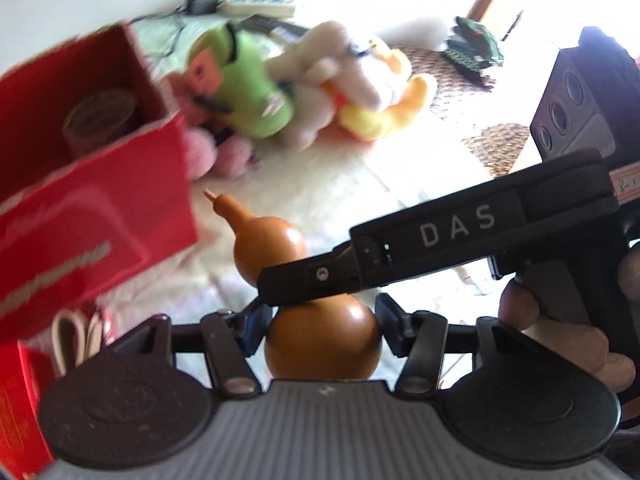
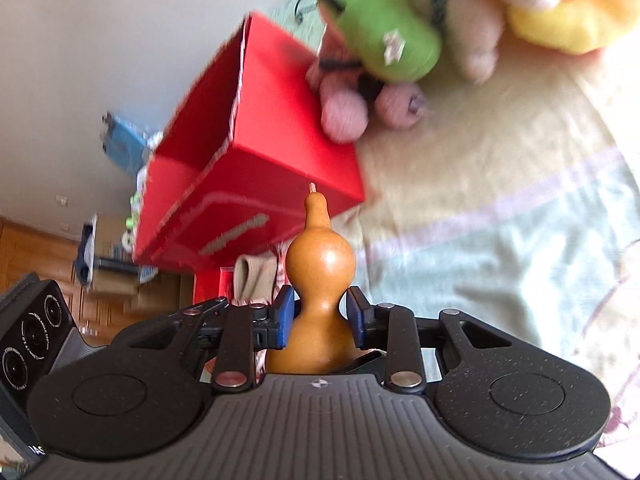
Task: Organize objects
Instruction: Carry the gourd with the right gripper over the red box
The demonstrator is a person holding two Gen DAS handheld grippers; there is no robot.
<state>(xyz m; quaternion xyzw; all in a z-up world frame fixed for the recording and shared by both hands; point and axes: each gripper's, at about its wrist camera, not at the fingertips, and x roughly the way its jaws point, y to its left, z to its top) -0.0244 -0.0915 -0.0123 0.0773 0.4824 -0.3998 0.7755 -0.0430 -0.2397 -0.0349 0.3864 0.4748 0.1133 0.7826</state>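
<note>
Light: bright daylight, blown-out white at upper right of the left wrist view
Blur: plush toys [image 1: 288, 88] and red box [image 2: 256, 152] smeared (motion)
Edges: fisheye bending, dark corners

A glossy orange-brown gourd [image 1: 322, 340], double-bulbed with a slim pointed stem, stands near a tilted, open red box [image 1: 92, 216]; beyond it soft toys [image 1: 312, 92] lie piled on pale bedding.

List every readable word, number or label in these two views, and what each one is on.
"DAS": white letters on the black right gripper arm crossing the left wrist view.
"8-1": handwritten on a pale tag at that arm's edge, cut off.
Pale lettering on the red cardboard box: too blurred to read.
Orange wooden gourd: no text.
</note>
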